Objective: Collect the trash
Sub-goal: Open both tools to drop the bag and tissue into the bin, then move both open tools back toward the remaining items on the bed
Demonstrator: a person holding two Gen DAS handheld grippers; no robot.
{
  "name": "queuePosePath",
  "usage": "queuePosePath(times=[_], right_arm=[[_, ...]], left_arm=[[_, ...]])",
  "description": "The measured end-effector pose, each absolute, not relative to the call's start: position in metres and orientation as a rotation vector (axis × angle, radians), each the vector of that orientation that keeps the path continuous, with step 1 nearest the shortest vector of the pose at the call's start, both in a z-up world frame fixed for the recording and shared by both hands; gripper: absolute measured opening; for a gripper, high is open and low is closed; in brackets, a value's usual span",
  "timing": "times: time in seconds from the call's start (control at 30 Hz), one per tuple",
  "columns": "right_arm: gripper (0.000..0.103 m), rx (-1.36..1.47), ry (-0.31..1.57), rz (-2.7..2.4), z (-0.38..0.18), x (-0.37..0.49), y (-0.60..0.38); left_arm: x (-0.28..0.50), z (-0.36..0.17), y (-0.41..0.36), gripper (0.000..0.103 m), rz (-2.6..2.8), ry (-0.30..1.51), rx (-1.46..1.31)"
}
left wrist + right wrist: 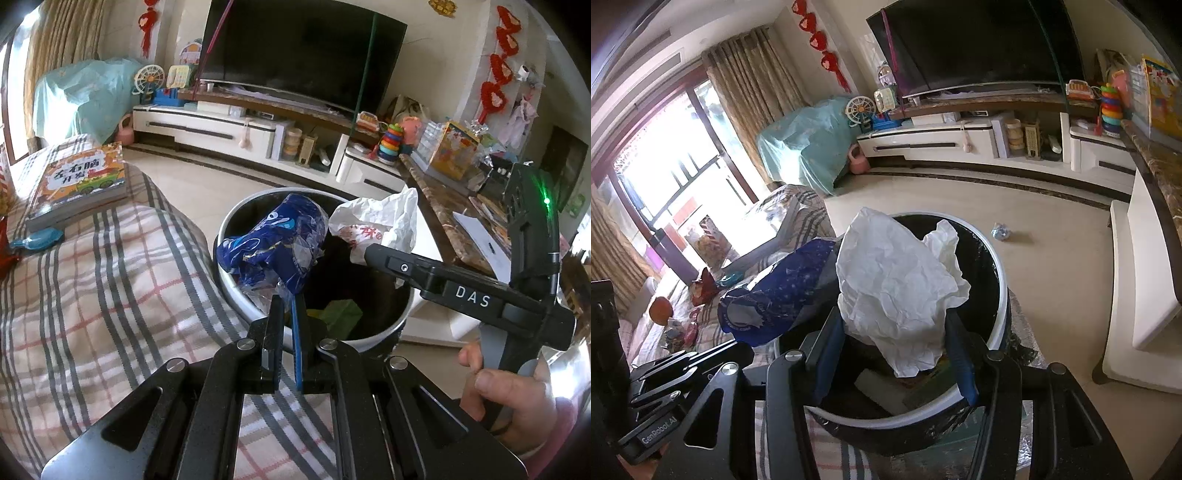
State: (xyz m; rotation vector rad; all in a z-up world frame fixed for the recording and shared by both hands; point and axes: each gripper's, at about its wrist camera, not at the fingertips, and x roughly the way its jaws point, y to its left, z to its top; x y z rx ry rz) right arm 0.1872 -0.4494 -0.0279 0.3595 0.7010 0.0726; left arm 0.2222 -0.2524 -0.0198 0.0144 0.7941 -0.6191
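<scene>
Over the bin (999, 280), our left gripper (287, 306) pinches a blue wrapper (273, 240) tight, and our right gripper (894, 332), half open, seemingly clasps crumpled white paper (897, 284).

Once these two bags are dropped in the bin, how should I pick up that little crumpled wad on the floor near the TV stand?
Take the wad across its middle, from straight above. It is a small, roundish crumple lying alone on bare floor, so nothing blocks either side.
</scene>
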Motion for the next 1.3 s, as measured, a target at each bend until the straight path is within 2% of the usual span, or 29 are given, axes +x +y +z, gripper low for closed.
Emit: queuePosePath(times=[0.43,0.5,0.57,0.6,0.67,0.73,0.87,0.9,0.97,1.03,1.3], right_arm=[[0.057,0.346,0.728,0.06,-0.032,0.2,-0.45],[0.059,0.347,0.732,0.057,-0.031,0.201,-0.45],[0.072,0.358,0.732,0.057,-0.031,0.201,-0.45],[0.074,0.362,0.728,0.056,-0.03,0.2,-0.451],[0.076,0.365,0.718,0.05,-0.028,0.198,-0.452],[0.077,0.373,0.71,0.047,-0.026,0.195,-0.454],[0.08,0.379,0.69,0.048,-0.021,0.187,-0.452],[0.081,0.381,0.687,0.047,-0.02,0.186,-0.451],[0.085,0.388,0.678,0.051,-0.019,0.181,-0.449],[0.087,0.399,0.668,0.059,-0.017,0.176,-0.445],[0.089,0.409,0.649,0.107,-0.014,0.158,-0.417]], left_arm=[[0.234,-0.025,-0.263,0.004,-0.638,0.835,0.008],[0.234,-0.025,-0.264,0.004,-0.64,0.84,0.002],[0.232,-0.024,-0.263,0.005,-0.642,0.835,0.003],[0.232,-0.024,-0.263,0.006,-0.64,0.833,0.006],[0.229,-0.024,-0.261,0.01,-0.636,0.835,0.004],[0.228,-0.024,-0.258,0.021,-0.627,0.838,-0.004],[0.222,-0.026,-0.246,0.027,-0.604,0.841,-0.023],[0.22,-0.027,-0.242,0.035,-0.596,0.844,-0.028],[0.216,-0.03,-0.231,0.042,-0.572,0.846,-0.045],[0.213,-0.032,-0.221,0.046,-0.554,0.851,-0.059],[0.197,-0.038,-0.172,0.048,-0.481,0.857,-0.123]])
